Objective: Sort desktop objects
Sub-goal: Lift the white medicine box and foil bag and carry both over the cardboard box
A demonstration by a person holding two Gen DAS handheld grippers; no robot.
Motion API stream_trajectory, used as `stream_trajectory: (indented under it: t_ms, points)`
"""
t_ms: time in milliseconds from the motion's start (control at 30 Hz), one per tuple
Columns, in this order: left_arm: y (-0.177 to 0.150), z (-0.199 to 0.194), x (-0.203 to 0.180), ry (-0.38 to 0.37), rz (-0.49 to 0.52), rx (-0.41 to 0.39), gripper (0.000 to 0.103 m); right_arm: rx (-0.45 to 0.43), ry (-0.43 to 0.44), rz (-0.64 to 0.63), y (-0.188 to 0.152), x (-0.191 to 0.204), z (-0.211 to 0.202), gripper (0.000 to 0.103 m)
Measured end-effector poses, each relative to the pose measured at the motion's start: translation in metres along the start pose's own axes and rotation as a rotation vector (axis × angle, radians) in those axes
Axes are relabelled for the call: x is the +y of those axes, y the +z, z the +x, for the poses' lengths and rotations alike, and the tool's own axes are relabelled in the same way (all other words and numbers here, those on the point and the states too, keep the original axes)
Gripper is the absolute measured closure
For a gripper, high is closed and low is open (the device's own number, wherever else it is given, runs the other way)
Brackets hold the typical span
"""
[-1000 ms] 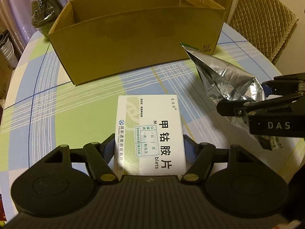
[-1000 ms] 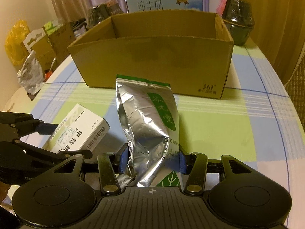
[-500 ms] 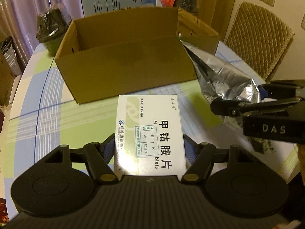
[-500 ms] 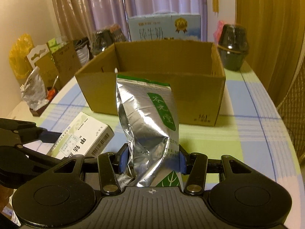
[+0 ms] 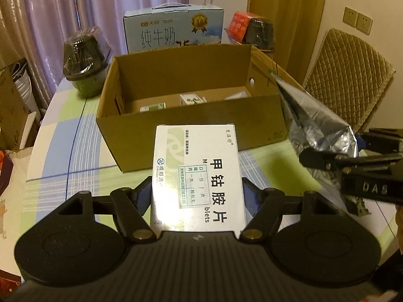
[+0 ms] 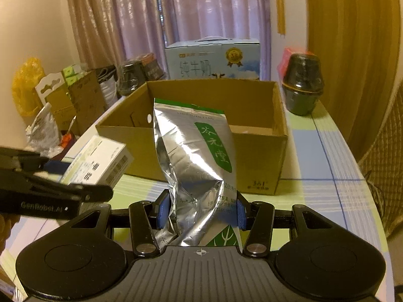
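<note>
Before the open brown cardboard box [image 5: 191,136], left gripper [image 5: 197,196] fingers pinch a stiff white medicine carton [image 5: 197,176]; right gripper [image 6: 200,212] fingers pinch a crinkly, likely slippery silver foil pouch [image 6: 194,156] near its base.

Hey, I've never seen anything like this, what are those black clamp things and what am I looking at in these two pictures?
There is no robot here. A person holds a two-finger clamp tool in each hand, and each tool has a camera looking out along its fingers. So one picture is from the left tool, the other from the right.

The left gripper is closed on a white medicine box. The right gripper is closed on a silver foil pouch. Both are lifted in front of an open cardboard box on a checked tablecloth; a few small packs already lie inside. Behind it stand a milk carton and dark jars.
</note>
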State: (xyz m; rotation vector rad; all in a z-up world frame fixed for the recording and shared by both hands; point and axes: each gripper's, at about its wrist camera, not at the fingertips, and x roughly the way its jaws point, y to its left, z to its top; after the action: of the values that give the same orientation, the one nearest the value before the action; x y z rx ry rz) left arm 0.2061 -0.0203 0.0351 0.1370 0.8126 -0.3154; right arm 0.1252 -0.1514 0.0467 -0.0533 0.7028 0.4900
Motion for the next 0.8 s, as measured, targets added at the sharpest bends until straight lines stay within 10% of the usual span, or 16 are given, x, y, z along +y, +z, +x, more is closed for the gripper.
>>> stream_trajectory:
  t_ms: [800]
  points:
    - [0.050, 0.020, 0.020, 0.021, -0.039, -0.054, 0.035, -0.084, 0.027, 0.093, 0.057, -0.019, 0.025, 0.056]
